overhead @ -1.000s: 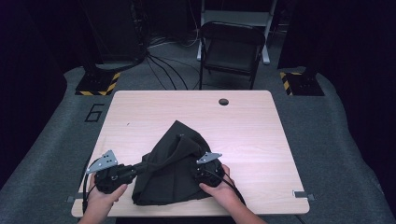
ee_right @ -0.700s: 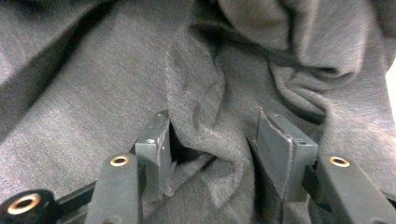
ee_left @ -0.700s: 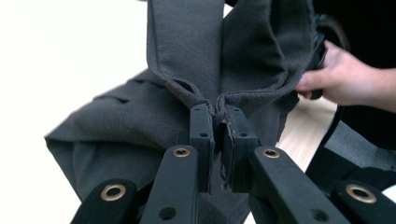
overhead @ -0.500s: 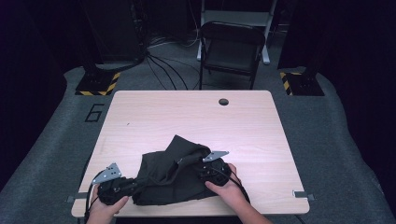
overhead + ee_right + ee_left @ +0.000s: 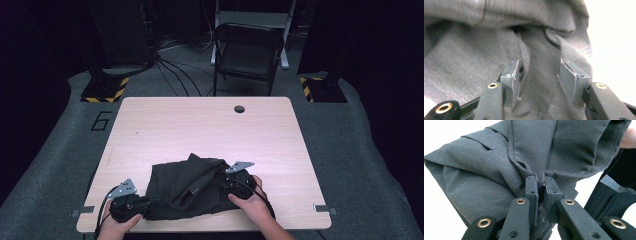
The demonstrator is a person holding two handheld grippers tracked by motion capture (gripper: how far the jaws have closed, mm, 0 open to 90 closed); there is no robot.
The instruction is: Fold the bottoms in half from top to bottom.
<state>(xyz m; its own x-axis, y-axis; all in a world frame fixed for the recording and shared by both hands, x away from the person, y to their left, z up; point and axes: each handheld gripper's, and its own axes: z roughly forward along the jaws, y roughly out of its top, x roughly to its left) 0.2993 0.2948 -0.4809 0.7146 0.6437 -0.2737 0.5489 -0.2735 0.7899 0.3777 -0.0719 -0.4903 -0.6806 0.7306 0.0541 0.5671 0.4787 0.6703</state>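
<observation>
A dark grey cloth (image 5: 185, 187) lies crumpled on the near part of the wooden table (image 5: 200, 125). My left gripper (image 5: 150, 202) is at its front-left corner, low over the table. In the left gripper view the left gripper (image 5: 540, 181) is shut on a stitched hem of the cloth (image 5: 486, 170). My right gripper (image 5: 220, 177) sits at the cloth's right side. In the right gripper view the right gripper (image 5: 539, 67) has its jaws apart with a fold of the cloth (image 5: 474, 62) lying between them; they have just been closing, and the pads do not press on it.
A round cable hole (image 5: 239, 108) marks the table's far side. A black chair (image 5: 247, 50) stands behind the table, with cables on the floor beside it. Bare tabletop stretches beyond the cloth and to its right.
The cloth was held up in a peak and has sunk into a flatter heap. My left gripper came down toward the table's front-left edge. My right gripper shifted a little to the right.
</observation>
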